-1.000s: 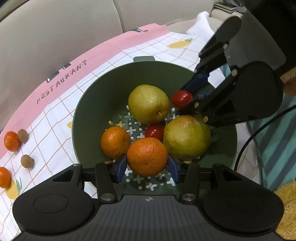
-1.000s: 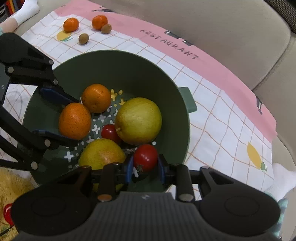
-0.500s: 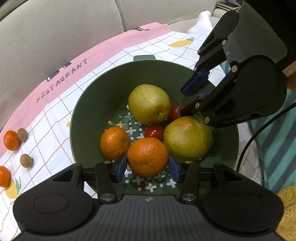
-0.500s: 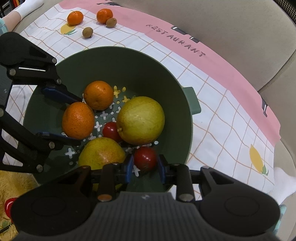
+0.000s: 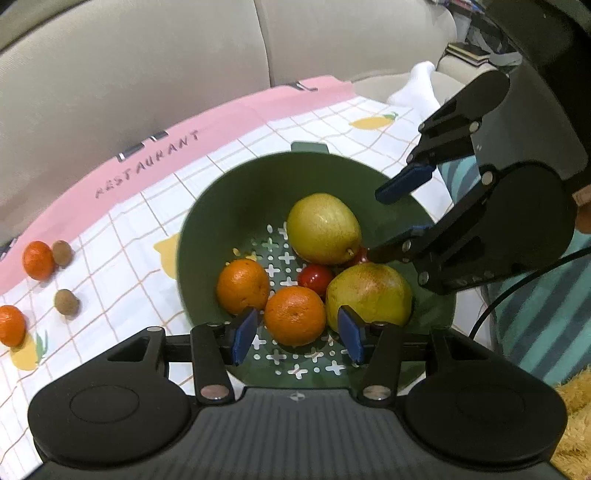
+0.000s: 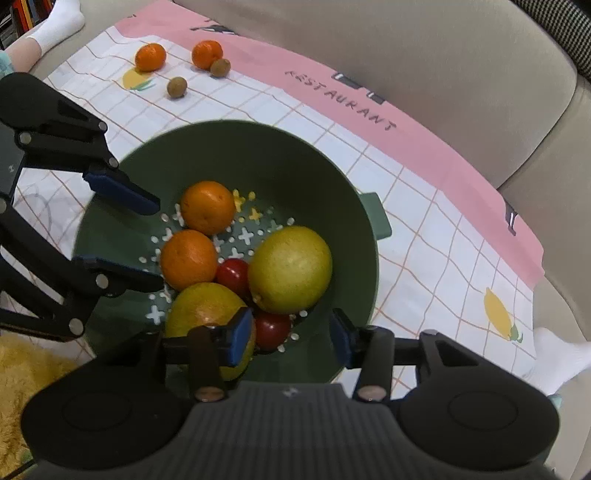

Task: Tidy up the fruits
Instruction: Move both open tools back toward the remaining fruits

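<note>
The green bowl stands on a checked cloth with a pink edge, spread over a beige sofa. In the bowl lie two pears, two mandarins and two tomatoes. The tomato at the bowl's wall is partly hidden behind the nearer pear in the right view, and in the left view only a red sliver of it shows. The right hand-held gripper is opening its jaws; this tomato sits between them, but the pads are clear of it. The left hand-held gripper is spread, with its pads a little apart from both sides of the near mandarin; its jaws are not pressing it. Beyond the bowl, on the cloth, are two more mandarins and two small brown fruits; what kind they are is hard to tell. A white sock is cut off at the frame edge.
</note>
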